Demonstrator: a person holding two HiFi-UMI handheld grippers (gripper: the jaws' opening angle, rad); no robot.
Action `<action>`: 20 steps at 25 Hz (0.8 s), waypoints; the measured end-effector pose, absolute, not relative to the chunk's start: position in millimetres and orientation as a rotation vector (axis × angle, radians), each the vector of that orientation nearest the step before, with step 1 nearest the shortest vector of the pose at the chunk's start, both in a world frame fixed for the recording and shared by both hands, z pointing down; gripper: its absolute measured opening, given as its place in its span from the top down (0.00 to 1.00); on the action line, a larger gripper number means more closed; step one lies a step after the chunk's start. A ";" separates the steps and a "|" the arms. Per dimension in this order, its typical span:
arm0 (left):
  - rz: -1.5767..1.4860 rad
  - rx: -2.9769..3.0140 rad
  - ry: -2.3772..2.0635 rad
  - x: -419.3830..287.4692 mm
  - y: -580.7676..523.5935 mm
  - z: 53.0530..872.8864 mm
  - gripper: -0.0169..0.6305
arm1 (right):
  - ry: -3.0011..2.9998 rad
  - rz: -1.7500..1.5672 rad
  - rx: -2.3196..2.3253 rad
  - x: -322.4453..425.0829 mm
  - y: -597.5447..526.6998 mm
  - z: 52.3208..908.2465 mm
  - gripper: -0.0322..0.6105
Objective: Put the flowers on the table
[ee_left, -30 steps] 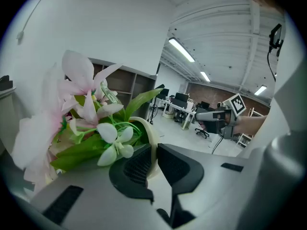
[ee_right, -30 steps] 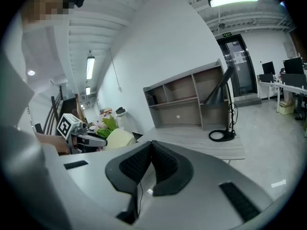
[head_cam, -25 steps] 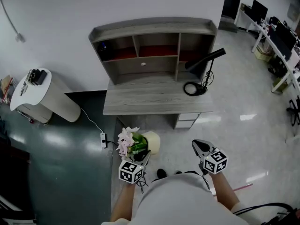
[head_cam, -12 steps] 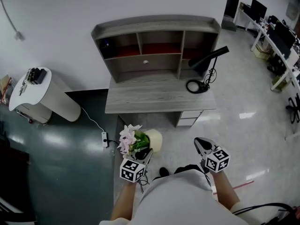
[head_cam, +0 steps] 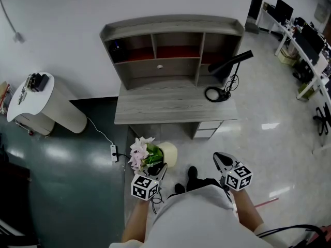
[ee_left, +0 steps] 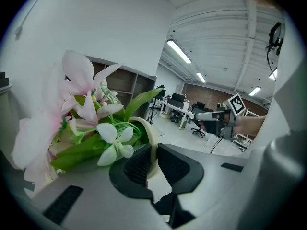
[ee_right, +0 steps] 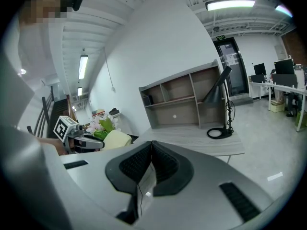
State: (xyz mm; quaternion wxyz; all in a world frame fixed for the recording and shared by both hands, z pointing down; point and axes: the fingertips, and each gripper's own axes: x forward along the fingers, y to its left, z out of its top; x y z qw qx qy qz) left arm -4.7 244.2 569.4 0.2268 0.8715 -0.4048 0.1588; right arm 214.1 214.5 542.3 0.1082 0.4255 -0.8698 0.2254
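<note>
Two tongs are held out low before the person, short of the grey surface; the left tongs are clenched on the rim of a cream pot of pink and white flowers, carried above the floor; the right tongs are pressed together on nothing, well apart from the pot; a black desk lamp stands at the surface's right end.

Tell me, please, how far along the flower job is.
Done: the left gripper is shut on the cream pot holding pink-and-white flowers. In hand: carrying it, short of the grey wooden desk. Left: setting it there. The right gripper is shut, empty.
</note>
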 end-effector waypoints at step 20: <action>0.463 2.362 -1.173 -17.1 173.2 570.6 0.89 | -2.595 0.721 1.138 187.3 124.1 556.2 0.92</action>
